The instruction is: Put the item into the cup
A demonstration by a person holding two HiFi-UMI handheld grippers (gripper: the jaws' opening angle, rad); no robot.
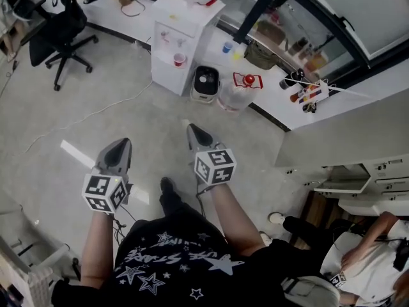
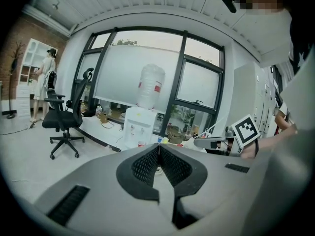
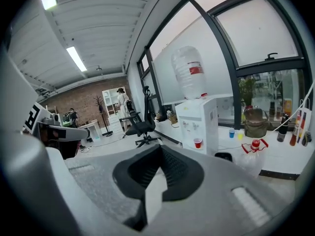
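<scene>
While no item shows within reach, left claw (image 1: 123, 143) and right claw (image 1: 192, 128) hang pinched closed, holding nothing, over the floor (image 1: 96, 107), aimed twelve o'clock toward the red cup (image 1: 179, 59).

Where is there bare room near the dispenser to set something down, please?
The floor is bare between the chair and the dispenser. It is crowded right of the dispenser: a bin and a jug stand side by side by the ledge, which holds a bag and bottles.
</scene>
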